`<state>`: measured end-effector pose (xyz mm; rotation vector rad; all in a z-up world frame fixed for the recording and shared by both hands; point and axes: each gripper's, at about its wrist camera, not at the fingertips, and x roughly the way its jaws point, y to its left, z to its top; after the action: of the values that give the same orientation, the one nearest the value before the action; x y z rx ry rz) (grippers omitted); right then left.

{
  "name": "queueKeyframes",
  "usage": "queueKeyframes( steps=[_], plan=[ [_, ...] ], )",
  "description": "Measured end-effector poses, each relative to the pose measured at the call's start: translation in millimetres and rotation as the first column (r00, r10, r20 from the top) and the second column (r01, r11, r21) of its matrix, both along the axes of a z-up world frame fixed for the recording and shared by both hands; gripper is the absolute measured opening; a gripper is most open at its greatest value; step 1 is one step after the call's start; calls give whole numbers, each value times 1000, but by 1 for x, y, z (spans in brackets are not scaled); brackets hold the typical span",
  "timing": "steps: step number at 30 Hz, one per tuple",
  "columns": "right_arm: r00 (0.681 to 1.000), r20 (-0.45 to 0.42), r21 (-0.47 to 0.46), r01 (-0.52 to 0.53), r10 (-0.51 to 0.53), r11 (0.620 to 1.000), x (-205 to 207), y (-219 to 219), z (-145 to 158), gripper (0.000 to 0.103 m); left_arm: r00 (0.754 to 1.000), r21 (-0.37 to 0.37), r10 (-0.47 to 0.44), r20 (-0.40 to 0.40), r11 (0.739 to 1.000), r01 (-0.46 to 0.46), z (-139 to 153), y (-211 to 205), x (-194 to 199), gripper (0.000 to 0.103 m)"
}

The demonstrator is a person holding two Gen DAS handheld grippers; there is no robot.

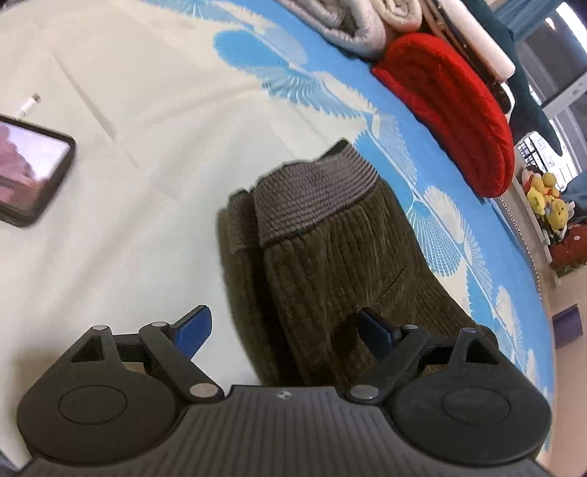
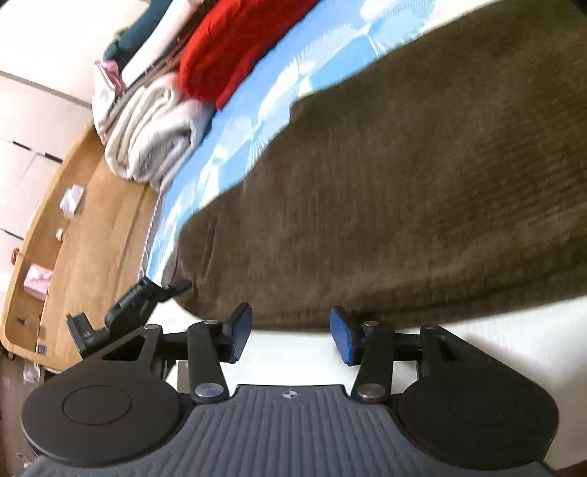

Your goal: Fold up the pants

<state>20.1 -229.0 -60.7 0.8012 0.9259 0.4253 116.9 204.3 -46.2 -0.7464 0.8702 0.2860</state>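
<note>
Olive-brown corduroy pants lie folded on the bed, their grey ribbed waistband at the far end. My left gripper hovers over the near end, open wide. Its blue pads do not press on the cloth; the right finger is above the pants and the left finger above the white sheet. In the right wrist view the pants fill the upper right. My right gripper is open just short of their near edge, with only white sheet between its fingers.
The bed has a white sheet and a blue fan-patterned cover. A lit tablet lies at the left. A red folded blanket and grey blankets line the far side. A wooden ledge runs beside the bed.
</note>
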Motion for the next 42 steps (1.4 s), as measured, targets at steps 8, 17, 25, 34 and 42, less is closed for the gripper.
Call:
queueKeyframes(
  steps=[8, 17, 25, 34, 42],
  plan=[
    [980, 157, -147, 145, -121, 979, 13, -6, 17, 50, 993, 86, -45, 109, 996, 36, 40, -14, -37, 15],
    [1000, -11, -348, -21, 18, 937, 21, 16, -14, 44, 1000, 9, 3, 25, 1000, -3, 7, 15, -90, 25],
    [999, 44, -249, 17, -6, 968, 25, -19, 23, 46, 992, 177, -60, 107, 983, 40, 88, -4, -107, 62],
    [961, 266, -339, 25, 70, 940, 128, 5, 65, 24, 980, 173, -173, 101, 973, 154, 77, -18, -2, 75],
    [958, 260, -444, 5, 124, 896, 215, 56, 21, 25, 968, 166, -251, 20, 956, 244, 31, -13, 35, 82]
  ],
)
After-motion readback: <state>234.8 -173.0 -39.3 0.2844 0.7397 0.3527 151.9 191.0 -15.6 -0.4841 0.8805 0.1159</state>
